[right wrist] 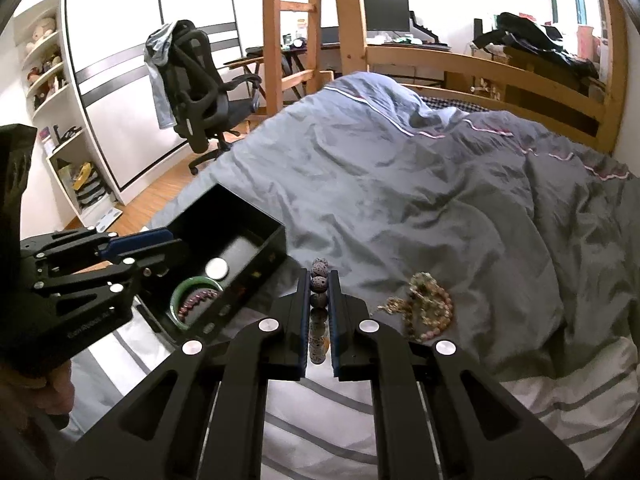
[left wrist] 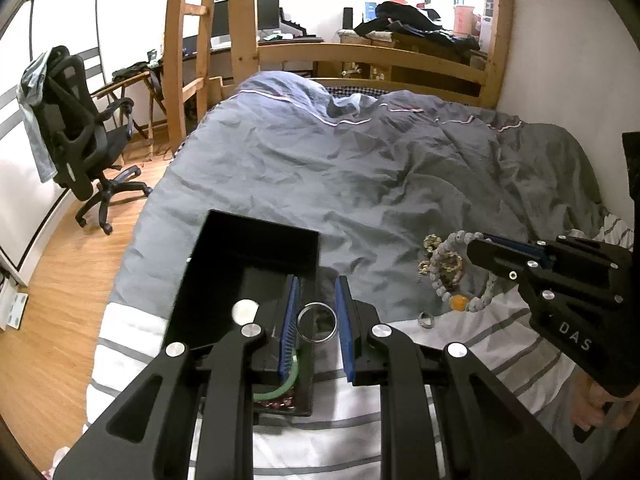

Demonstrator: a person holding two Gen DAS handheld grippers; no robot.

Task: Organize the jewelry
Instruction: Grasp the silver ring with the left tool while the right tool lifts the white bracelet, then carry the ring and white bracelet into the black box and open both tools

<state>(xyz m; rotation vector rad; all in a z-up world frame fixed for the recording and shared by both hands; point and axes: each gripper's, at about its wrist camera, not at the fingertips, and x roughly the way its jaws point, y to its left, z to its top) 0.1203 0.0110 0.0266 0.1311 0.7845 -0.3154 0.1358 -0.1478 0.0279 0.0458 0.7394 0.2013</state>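
Note:
My left gripper is shut on a silver ring, its blue pads pressing both sides, just above the right edge of an open black box. Inside the box lie a green bangle, a dark red bead bracelet and a white round disc. My right gripper is shut on a grey lava-bead bracelet, which hangs as a loop with an orange bead. A pile of gold and beaded jewelry and a small ring lie on the bed.
Everything rests on a bed with a grey duvet and a striped white sheet. A wooden bed frame stands behind. To the left are a black office chair, wood floor and a wardrobe. A hand holds the right tool.

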